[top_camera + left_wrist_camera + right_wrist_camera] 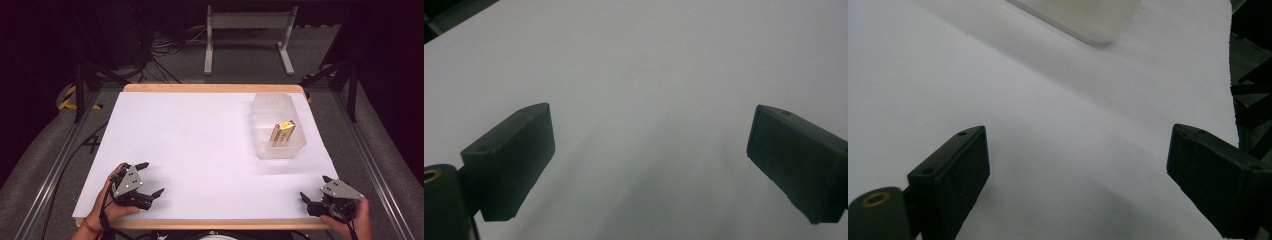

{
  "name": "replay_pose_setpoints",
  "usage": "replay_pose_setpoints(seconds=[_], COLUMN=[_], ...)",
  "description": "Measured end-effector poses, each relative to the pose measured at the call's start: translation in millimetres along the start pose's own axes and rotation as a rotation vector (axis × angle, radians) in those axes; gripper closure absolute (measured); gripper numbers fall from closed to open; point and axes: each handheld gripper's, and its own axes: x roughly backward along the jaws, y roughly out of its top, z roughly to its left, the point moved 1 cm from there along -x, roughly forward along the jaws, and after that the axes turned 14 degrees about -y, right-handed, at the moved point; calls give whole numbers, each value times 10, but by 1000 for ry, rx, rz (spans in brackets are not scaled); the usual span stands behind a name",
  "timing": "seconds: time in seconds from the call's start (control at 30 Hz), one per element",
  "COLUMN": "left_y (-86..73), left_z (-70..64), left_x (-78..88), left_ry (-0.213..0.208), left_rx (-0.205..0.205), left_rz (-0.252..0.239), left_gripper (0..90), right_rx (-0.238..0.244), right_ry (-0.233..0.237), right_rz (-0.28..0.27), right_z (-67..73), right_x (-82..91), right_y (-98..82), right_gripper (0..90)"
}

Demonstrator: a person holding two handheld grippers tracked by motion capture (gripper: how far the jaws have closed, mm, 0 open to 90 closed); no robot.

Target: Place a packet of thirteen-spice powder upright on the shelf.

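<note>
The white-covered table [200, 145] carries a clear plastic container [278, 125] on its right side, toward the far edge, and a small yellow-and-orange box [283, 132] stands inside it, leaning against the container's near part; its print is too small to read. The left gripper [150, 179] rests near the front left corner of the table, held in the person's left hand [112, 207], with its grey three-cornered plate on top and its two black jaws spread wide apart, pointing toward the table's middle. In the left gripper view those jaws stand far apart over bare white surface, with nothing between them. The right gripper [313, 187] sits at the front right corner, just at the table's edge, held by the person's right hand [352, 217]; it is also open, jaws spread and empty. In the right gripper view the jaws frame plain white tabletop, and a corner of the clear plastic container [1083, 17] shows blurred at the top, well apart from the jaws. Both grippers lie well apart from the container and from each other.
</note>
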Motion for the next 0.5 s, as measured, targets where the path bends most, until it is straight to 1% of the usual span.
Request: replay_pose_setpoints(seconds=[0.07, 0.1, 0.17, 0.23, 0.37, 0.5], left_y=[0, 0, 0, 1, 3, 3], left_z=[4, 6, 7, 6, 1, 4], left_x=[-9, -11, -14, -16, -17, -23], left_ry=[-3, -3, -3, -4, -3, -4], left_rx=[0, 1, 0, 0, 1, 1], left_rz=[3, 3, 6, 8, 8, 9], left_gripper=[59, 59, 59, 59, 59, 59], right_rx=[4, -2, 4, 5, -1, -1], right_ry=[-10, -10, -13, -26, -35, -35], right_rz=[-2, -1, -2, -8, -16, -21], right_z=[-4, -2, 1, 4, -2, -1], right_x=[-10, -14, -19, -18, -7, -4], right_y=[1, 0, 1, 3, 7, 9], right_gripper=[105, 100, 100, 101, 102, 102])
